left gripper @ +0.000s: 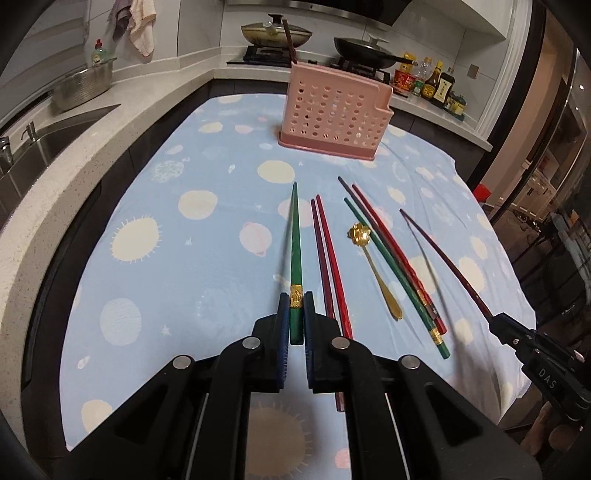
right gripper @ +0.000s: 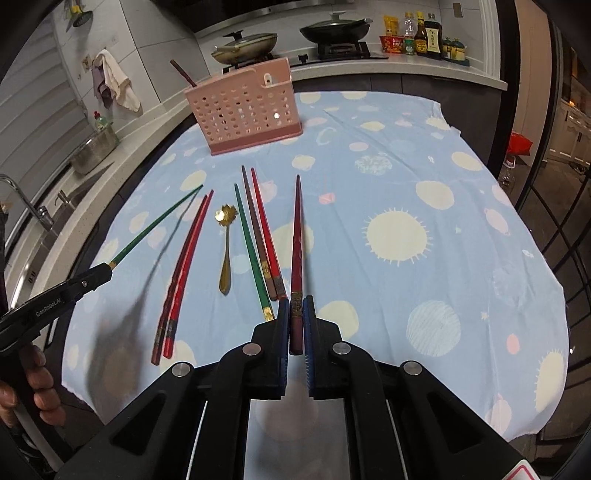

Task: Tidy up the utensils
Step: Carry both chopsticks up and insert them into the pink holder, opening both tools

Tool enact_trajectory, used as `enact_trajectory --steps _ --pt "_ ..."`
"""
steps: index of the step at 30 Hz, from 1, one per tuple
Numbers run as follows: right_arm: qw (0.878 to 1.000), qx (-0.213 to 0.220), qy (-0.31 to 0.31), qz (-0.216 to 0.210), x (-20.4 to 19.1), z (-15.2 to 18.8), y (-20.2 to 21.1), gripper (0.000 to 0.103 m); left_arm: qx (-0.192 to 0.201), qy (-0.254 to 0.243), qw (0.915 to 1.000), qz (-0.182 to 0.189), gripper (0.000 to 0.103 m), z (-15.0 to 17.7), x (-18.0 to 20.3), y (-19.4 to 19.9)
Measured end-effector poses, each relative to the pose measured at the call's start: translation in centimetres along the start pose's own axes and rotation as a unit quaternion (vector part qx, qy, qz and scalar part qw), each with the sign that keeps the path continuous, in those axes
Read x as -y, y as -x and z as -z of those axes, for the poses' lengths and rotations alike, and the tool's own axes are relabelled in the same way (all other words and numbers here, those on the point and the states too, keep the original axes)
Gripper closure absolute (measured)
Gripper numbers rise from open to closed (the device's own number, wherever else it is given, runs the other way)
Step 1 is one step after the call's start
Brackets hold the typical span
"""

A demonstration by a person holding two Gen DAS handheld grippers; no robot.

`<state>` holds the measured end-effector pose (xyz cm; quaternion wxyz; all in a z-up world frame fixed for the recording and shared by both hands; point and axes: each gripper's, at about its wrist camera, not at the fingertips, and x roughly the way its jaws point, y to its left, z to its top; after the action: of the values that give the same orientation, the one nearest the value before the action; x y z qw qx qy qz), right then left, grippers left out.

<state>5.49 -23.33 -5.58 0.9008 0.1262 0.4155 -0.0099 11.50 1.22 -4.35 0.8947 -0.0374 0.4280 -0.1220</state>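
Observation:
My left gripper (left gripper: 296, 301) is shut on a green chopstick (left gripper: 295, 243) with a gold band, held above the cloth and pointing at the pink holder (left gripper: 334, 114). My right gripper (right gripper: 296, 304) is shut on a dark red chopstick (right gripper: 297, 243), also lifted. On the cloth lie a pair of red chopsticks (left gripper: 327, 258), a gold spoon (left gripper: 373, 266) and a bundle of three chopsticks (left gripper: 391, 258). The pink holder (right gripper: 243, 107) stands at the far end with one dark chopstick (right gripper: 183, 75) in it.
The table is covered by a blue cloth (left gripper: 184, 258) with pale circles. A sink (left gripper: 44, 140) and a steel colander (left gripper: 83, 86) are on the left counter. Pans (left gripper: 275, 33) and sauce bottles (left gripper: 432, 83) stand behind the holder.

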Motion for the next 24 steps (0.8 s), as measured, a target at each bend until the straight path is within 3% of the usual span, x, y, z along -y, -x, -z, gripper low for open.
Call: enact_trajectory --steps 12,24 --pt "0.994 0.106 -0.017 -0.027 0.1 -7.7 6.2 0.096 0.103 0.005 0.9945 0.015 0.096 -7.1 0.3 6.7" --pt "0.984 0.171 -0.017 -0.041 0.1 -15.4 7.3 0.096 0.183 -0.007 0.9827 0.025 0.096 -15.8 1.4 9.0"
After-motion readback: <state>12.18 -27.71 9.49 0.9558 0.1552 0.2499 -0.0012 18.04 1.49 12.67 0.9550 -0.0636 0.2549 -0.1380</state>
